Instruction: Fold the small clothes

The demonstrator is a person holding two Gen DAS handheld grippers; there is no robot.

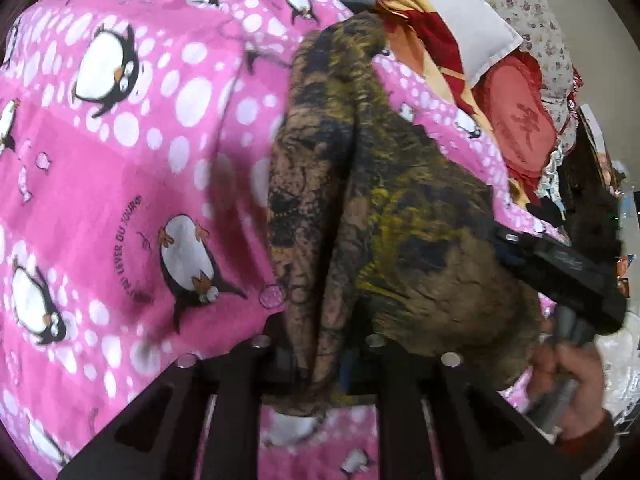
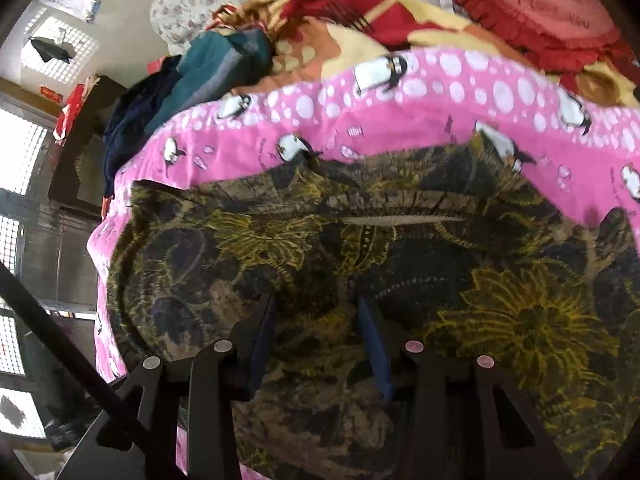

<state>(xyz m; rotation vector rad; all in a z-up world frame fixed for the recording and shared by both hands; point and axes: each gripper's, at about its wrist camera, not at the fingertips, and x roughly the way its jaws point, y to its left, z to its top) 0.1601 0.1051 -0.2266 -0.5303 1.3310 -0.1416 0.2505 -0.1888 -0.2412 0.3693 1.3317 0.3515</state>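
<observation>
The garment (image 1: 360, 208) — brown, with yellow and black print — lies on the pink penguin sheet (image 1: 120, 160). The left gripper (image 1: 326, 364) is clamped on a bunched fold of it. In the right wrist view the same garment (image 2: 360, 248) spreads wide, and the right gripper (image 2: 320, 320) has its fingers part-way apart with cloth between them — whether they pinch it, I cannot tell. A hand (image 1: 568, 384) holds that gripper's handle.

Garment (image 2: 360, 264) edge hidden between left hand-held gripper (image 1: 320, 364) jaws
</observation>
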